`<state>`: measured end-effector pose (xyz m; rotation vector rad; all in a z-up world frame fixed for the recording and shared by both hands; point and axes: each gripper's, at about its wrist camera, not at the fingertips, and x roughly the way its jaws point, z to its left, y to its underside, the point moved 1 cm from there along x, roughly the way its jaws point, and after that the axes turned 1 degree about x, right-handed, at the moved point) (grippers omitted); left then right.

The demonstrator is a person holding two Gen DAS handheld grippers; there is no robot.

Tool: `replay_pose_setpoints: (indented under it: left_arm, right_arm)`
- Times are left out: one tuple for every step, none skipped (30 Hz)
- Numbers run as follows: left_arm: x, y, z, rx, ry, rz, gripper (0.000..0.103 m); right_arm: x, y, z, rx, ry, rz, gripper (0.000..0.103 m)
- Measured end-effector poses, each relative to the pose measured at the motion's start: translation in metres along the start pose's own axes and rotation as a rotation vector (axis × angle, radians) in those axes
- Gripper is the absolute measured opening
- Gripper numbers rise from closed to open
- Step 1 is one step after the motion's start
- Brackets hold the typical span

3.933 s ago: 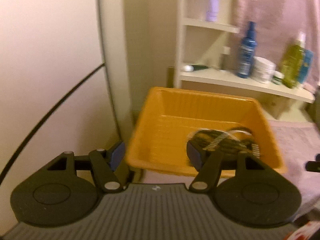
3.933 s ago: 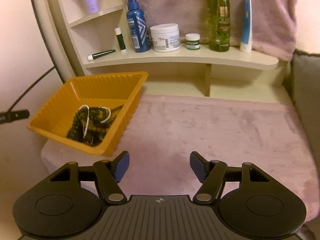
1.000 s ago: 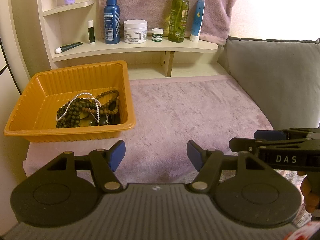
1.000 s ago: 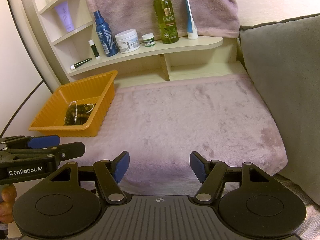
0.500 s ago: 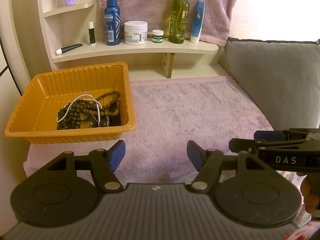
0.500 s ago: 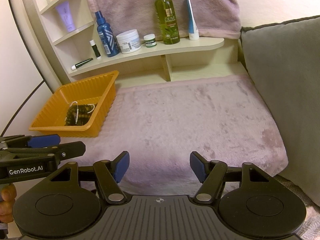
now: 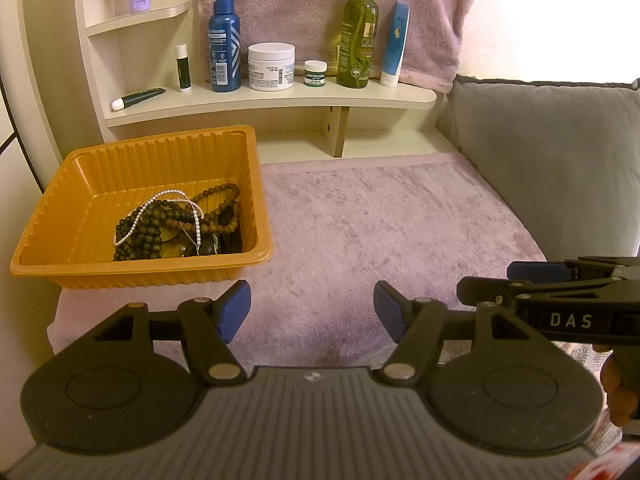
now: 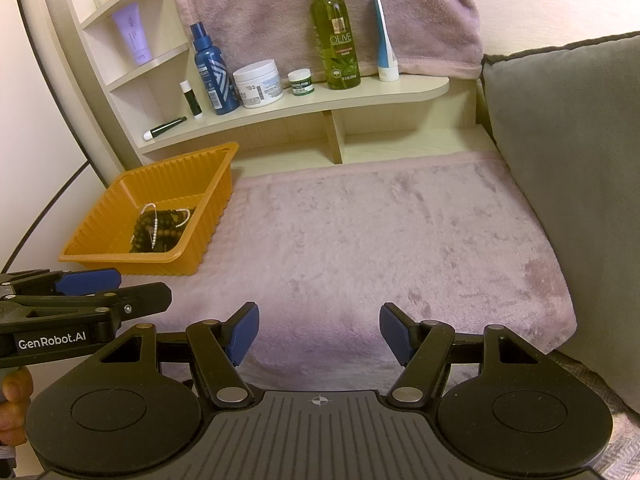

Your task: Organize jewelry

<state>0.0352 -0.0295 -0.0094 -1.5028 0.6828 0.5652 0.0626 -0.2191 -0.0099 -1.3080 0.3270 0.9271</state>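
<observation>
Left wrist view showed the left gripper (image 7: 312, 307) held low over the near edge of a pinkish plush mat (image 7: 380, 216), its blue-padded fingers spread wide with nothing between them. The right gripper (image 7: 520, 280) reached in from the right edge of that view, seen side-on, just beside the left one. In the right wrist view the right gripper (image 8: 319, 330) likewise stood wide open and empty above the near part of the mat, with the left gripper (image 8: 100, 292) entering at the left edge.

The jewelry (image 7: 180, 220) lay piled in the near right corner of an orange ribbed tray (image 7: 80, 176), which sat on the left end of the mat: dark bead strands tangled with brown ones, a thin white pearl strand (image 7: 156, 204) looped across the top. Both grippers were well apart from the tray.

Beyond the mat, a pale shelf (image 7: 280, 100) carried a blue spray bottle (image 7: 225, 40), a white cream jar (image 7: 271, 66), a small green-labelled jar (image 7: 315, 73) and a green olive bottle (image 7: 357, 36). A grey cushion (image 7: 552, 152) bordered the mat on the right.
</observation>
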Motion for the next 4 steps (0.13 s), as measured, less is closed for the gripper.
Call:
replay_pose_setpoints:
  left_arm:
    - [0.0005, -0.0003, -0.0005, 0.001, 0.000, 0.001, 0.066]
    - [0.0007, -0.0004, -0.0005, 0.001, 0.000, 0.003, 0.066]
    - [0.0003, -0.0006, -0.0001, -0.001, 0.000, 0.005, 0.066]
    - [0.0005, -0.0018, 0.0002, -0.001, 0.001, 0.008, 0.066]
  right_arm:
    - [0.0001, 0.0000, -0.0001, 0.000, 0.001, 0.000, 0.067]
    - [0.0002, -0.0003, -0.0003, 0.000, 0.000, 0.001, 0.067]
    - [0.0000, -0.0004, -0.0002, 0.000, 0.000, 0.001, 0.067]
    - [-0.0003, -0.0005, 0.0005, 0.001, 0.000, 0.001, 0.067]
